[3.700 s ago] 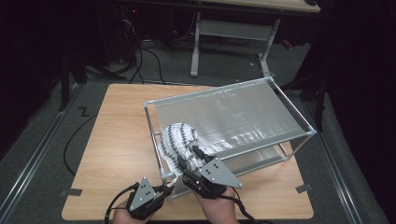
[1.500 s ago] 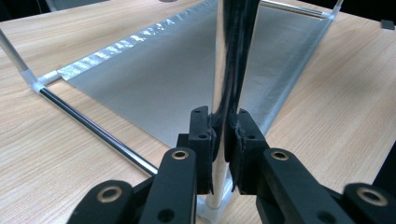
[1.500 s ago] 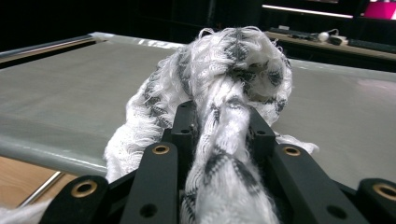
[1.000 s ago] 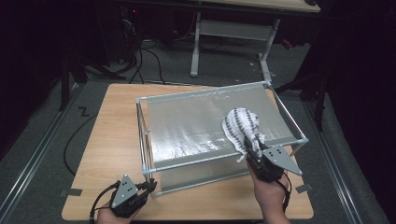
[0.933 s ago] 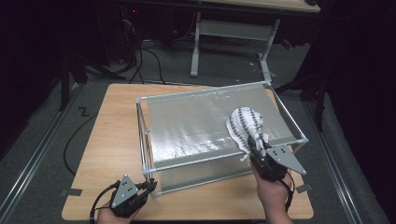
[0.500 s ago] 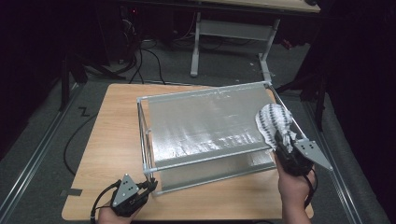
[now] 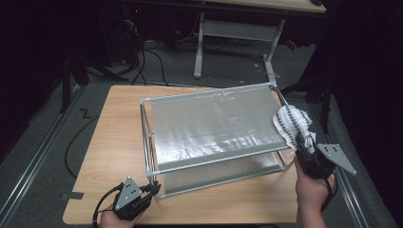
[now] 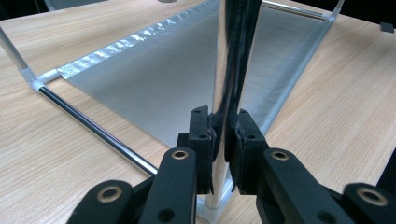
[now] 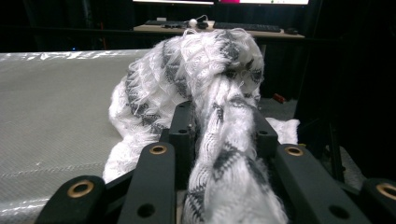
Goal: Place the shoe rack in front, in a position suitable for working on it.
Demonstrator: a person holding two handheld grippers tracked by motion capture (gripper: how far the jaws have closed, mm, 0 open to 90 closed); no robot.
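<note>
One cloth (image 7: pixel 292 122) now at rack's (image 7: pixel 214 161) right edge.

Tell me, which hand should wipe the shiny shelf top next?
Probably the right. The right gripper already holds the cloth at the shelf's right edge, while the left gripper is clamped on the rack's front corner post, steadying it.

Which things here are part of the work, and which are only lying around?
In use:
- cloth, clamped in the right gripper
- rack, its corner post clamped in the left gripper

Lying about:
- table
- cables on the floor
- desk behind
</note>
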